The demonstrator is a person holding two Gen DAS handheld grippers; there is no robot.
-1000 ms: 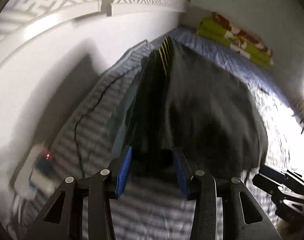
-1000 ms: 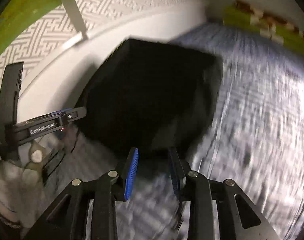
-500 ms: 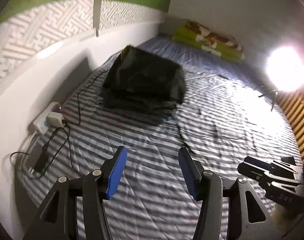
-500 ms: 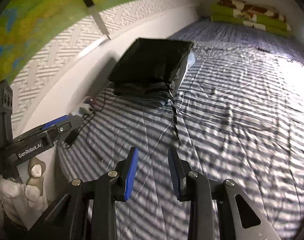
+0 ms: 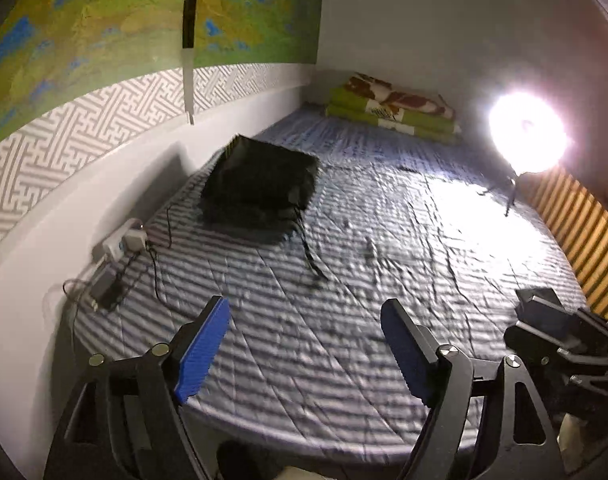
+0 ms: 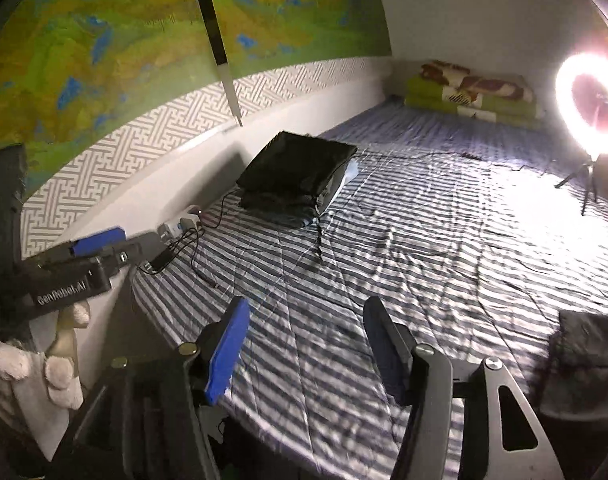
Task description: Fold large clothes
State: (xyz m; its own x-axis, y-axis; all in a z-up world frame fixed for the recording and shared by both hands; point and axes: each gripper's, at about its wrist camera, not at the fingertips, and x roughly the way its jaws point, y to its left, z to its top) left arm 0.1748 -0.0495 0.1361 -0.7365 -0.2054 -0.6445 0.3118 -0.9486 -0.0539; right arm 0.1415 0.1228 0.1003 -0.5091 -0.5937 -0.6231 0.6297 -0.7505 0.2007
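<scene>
A folded dark garment pile (image 5: 260,184) lies on the striped bed (image 5: 343,328) close to the white wall, with a thin cord (image 5: 309,256) trailing from it toward me. In the right wrist view the same pile (image 6: 296,168) sits far ahead. My left gripper (image 5: 304,306) hovers near the bed's front edge, well short of the pile. Its jaws are opening with nothing between them. My right gripper (image 6: 307,305) is also back near the front edge, with its jaws opening and nothing between them. Each gripper shows in the other's view: the left gripper (image 6: 98,240) and the right gripper (image 5: 543,312).
A power strip with cables (image 5: 124,240) lies along the wall. A bright ring light on a tripod (image 5: 523,136) stands on the bed's right side. Folded green blankets (image 5: 391,108) lie at the far end. A dark cloth item (image 6: 583,360) sits near the front right. Wooden slats (image 5: 583,232) border the right.
Both grippers have drawn far back and upward from the dark pile, which they were right against. Their jaws have widened, and the pile stays by the wall.
</scene>
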